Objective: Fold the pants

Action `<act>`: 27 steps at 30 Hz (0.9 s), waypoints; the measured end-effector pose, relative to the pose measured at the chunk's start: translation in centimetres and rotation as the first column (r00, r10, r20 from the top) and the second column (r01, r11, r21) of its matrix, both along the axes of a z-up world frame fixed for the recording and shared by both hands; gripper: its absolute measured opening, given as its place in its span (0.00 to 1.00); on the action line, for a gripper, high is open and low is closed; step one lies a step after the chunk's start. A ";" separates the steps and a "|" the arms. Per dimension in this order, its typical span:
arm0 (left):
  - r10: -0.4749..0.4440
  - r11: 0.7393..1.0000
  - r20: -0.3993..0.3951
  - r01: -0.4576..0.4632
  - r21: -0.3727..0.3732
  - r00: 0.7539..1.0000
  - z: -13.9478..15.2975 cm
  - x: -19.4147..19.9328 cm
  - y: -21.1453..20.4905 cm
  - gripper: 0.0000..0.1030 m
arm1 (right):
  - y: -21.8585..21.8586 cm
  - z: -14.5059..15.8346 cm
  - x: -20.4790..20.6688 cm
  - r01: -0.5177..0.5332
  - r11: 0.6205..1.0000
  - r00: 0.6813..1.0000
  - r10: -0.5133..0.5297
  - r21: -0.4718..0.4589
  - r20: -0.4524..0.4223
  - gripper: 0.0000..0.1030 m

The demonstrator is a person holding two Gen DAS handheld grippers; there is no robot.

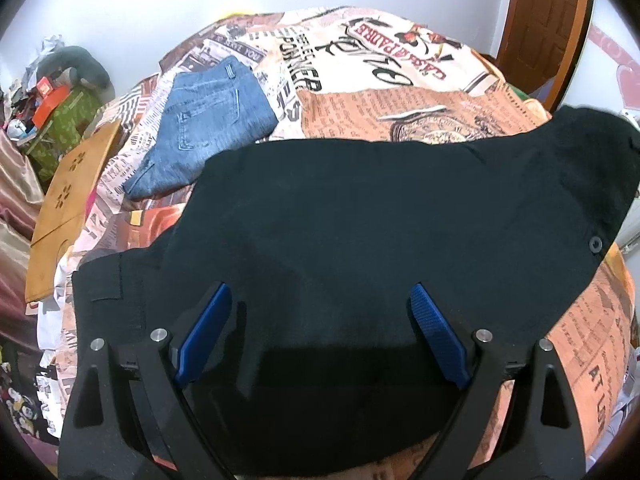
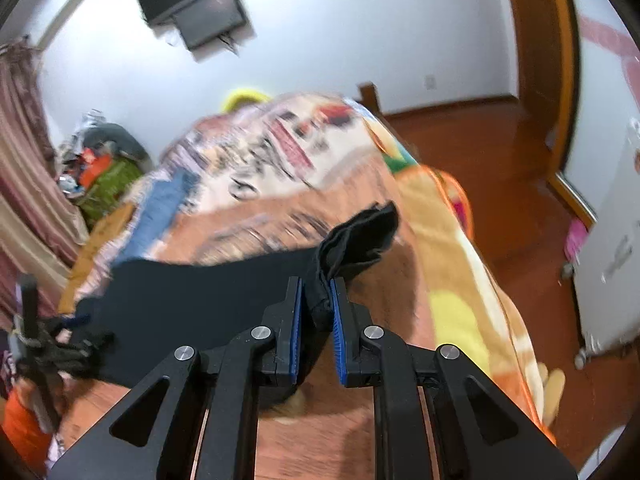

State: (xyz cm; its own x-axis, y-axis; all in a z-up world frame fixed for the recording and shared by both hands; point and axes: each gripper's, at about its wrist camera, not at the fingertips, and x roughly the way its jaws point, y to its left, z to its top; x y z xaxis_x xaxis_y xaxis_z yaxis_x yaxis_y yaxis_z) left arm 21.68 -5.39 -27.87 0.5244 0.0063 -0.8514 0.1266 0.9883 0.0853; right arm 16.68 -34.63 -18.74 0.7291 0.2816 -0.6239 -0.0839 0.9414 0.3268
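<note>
Black pants (image 1: 360, 220) lie spread across the printed bedspread (image 1: 420, 104), their buttoned waistband at the right in the left wrist view. My left gripper (image 1: 320, 292) hovers over the near part of the pants, jaws wide apart with only flat cloth beneath them. In the right wrist view my right gripper (image 2: 317, 288) is shut on a bunched end of the black pants (image 2: 192, 300), and the pinched cloth rises off the bed, its loose tip sticking up beyond the blue pads (image 2: 335, 320). The left gripper (image 2: 44, 340) shows blurred at that view's left edge.
Folded blue jeans (image 1: 204, 120) lie on the bed behind the black pants. A wooden board (image 1: 68, 204) rests at the bed's left edge. Clutter (image 1: 52, 96) piles up by the wall at far left. A wooden door (image 1: 548, 20) and wooden floor (image 2: 480, 148) lie right of the bed.
</note>
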 end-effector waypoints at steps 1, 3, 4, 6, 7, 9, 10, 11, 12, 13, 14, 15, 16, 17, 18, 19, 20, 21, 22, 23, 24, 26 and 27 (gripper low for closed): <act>0.001 1.000 0.007 -0.001 -0.007 1.000 0.3 -0.3 0.3 0.89 | 0.5 0.6 0.2 -0.014 1.000 1.000 0.014 0.006 0.015 0.12; 0.006 1.000 0.023 -0.006 -0.014 1.000 0.8 -0.7 0.8 0.89 | 2.2 2.0 0.6 -0.052 0.999 0.997 0.051 0.004 0.050 0.12; 0.010 1.000 0.035 -0.009 -0.014 0.999 1.1 -1.0 1.1 0.89 | 3.0 2.4 0.8 -0.068 0.998 0.996 0.068 0.000 0.065 0.12; 0.017 1.000 0.056 -0.017 -0.010 0.998 1.7 -1.6 1.8 0.89 | 5.0 3.4 1.2 -0.116 0.993 0.989 0.115 -0.001 0.090 0.12; 0.022 1.000 0.069 -0.022 -0.007 0.997 2.0 -1.9 2.3 0.89 | 6.1 3.8 1.4 -0.140 0.990 0.985 0.139 0.000 0.101 0.12; 0.032 0.999 0.090 -0.032 -0.006 0.995 2.6 -2.6 3.1 0.89 | 8.2 4.3 1.8 -0.186 0.983 0.976 0.185 0.000 0.116 0.12; 0.038 0.999 0.100 -0.037 -0.010 0.994 2.8 -3.0 3.6 0.89 | 9.6 4.4 2.1 -0.214 0.977 0.970 0.212 0.001 0.120 0.12; 0.042 0.999 0.107 -0.041 -0.013 0.993 3.1 -3.3 4.0 0.89 | 10.9 4.4 2.4 -0.241 0.971 0.964 0.238 0.004 0.119 0.12; 0.049 0.999 0.116 -0.048 -0.016 0.992 3.3 -3.6 4.5 0.89 | 11.9 4.2 2.5 -0.264 0.965 0.958 0.261 0.008 0.116 0.12; 0.059 0.998 0.125 -0.057 -0.019 0.990 3.6 -4.0 5.1 0.89 | 13.0 4.0 2.7 -0.289 0.957 0.952 0.286 0.011 0.109 0.12; 0.067 0.998 0.130 -0.064 -0.021 0.989 3.7 -4.2 5.6 0.89 | 14.8 3.4 3.0 -0.324 0.946 0.942 0.321 0.011 0.096 0.12; 0.077 0.997 0.135 -0.075 -0.025 0.988 3.9 -4.5 6.1 0.89 | 16.1 2.9 3.1 -0.351 0.936 0.934 0.349 0.011 0.083 0.12; 0.090 0.996 0.137 -0.086 -0.031 0.986 3.9 -4.8 6.8 0.89 | 17.4 2.0 3.1 -0.378 0.926 0.924 0.376 0.012 0.065 0.11; 0.098 0.995 0.137 -0.094 -0.036 0.986 3.9 -5.0 7.2 0.89 | 18.7 1.1 3.3 -0.405 0.914 0.914 0.404 0.018 0.039 0.11; 0.110 0.994 0.135 -0.105 -0.041 0.985 3.9 -5.3 7.7 0.89 | 20.1 0.0 3.4 -0.432 0.901 0.902 0.432 0.028 0.008 0.11; 0.122 0.992 0.132 -0.117 -0.044 0.984 3.8 -5.5 8.2 0.89 | 21.4 -1.2 3.5 -0.459 0.888 0.888 0.459 0.035 -0.024 0.08; 0.131 0.991 0.128 -0.126 -0.047 0.983 3.6 -5.6 8.6 0.89 | 22.1 -2.0 3.5 -0.476 0.879 0.878 0.477 0.038 -0.044 0.06; 0.142 0.989 0.121 -0.136 -0.050 0.982 3.4 -5.8 9.1 0.89 | 23.7 -3.6 3.4 -0.505 0.862 0.858 0.506 0.043 -0.088 0.06; 0.149 0.988 0.116 -0.143 -0.053 0.982 3.3 -5.9 9.4 0.89 | 24.4 -4.5 3.3 -0.520 0.852 0.845 0.523 0.050 -0.112 0.06; 0.156 0.987 0.111 -0.151 -0.054 0.981 3.1 -6.0 9.7 0.89 | 25.6 -5.9 3.0 -0.549 0.834 0.819 0.551 0.060 -0.159 0.06; 0.163 0.986 0.107 -0.158 -0.055 0.981 3.0 -6.2 9.9 0.89 | 26.3 -6.7 2.9 -0.564 0.824 0.804 0.564 0.060 -0.189 0.06; 0.174 0.984 0.101 -0.169 -0.055 0.979 2.8 -6.4 10.3 0.89 | 27.2 -8.0 2.4 -0.583 0.810 0.781 0.580 0.060 -0.233 0.06; 0.178 0.983 0.100 -0.173 -0.057 0.979 2.7 -6.5 10.5 0.89 | 27.2 -8.0 2.1 -0.586 0.809 0.780 0.581 0.058 -0.231 0.09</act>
